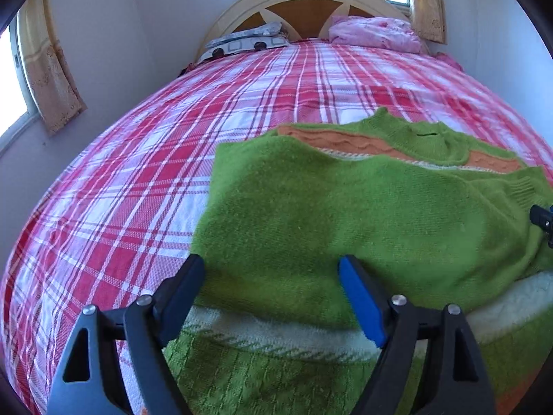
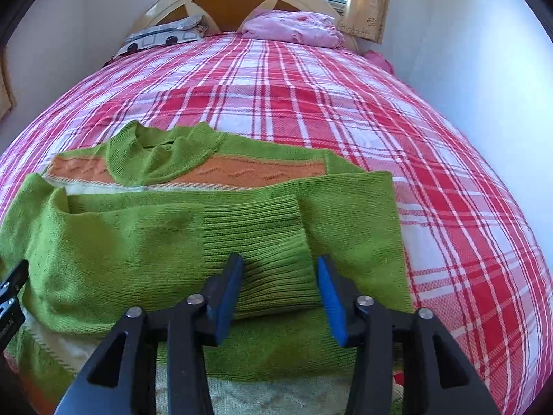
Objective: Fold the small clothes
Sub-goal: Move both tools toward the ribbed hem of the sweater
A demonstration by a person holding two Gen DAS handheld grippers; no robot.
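Green knitted sweater part-folded on a plaid bed, both grippers open above its near edge.

The sweater point(image 2: 172, 242) lies on the red-and-white plaid bedspread point(image 1: 121, 190), collar at the far end, both sleeves folded across the body. The right gripper point(image 2: 280, 269) has its jaws wide apart astride the ribbed cuff point(image 2: 255, 238), clamping nothing; the left gripper point(image 1: 271, 273) hovers equally open over the left sleeve fold. Judged step: sleeves done, lengthwise fold pending. The next move probably calls for pinching the near hem at both sides and carrying it toward the collar point(image 2: 162, 152).
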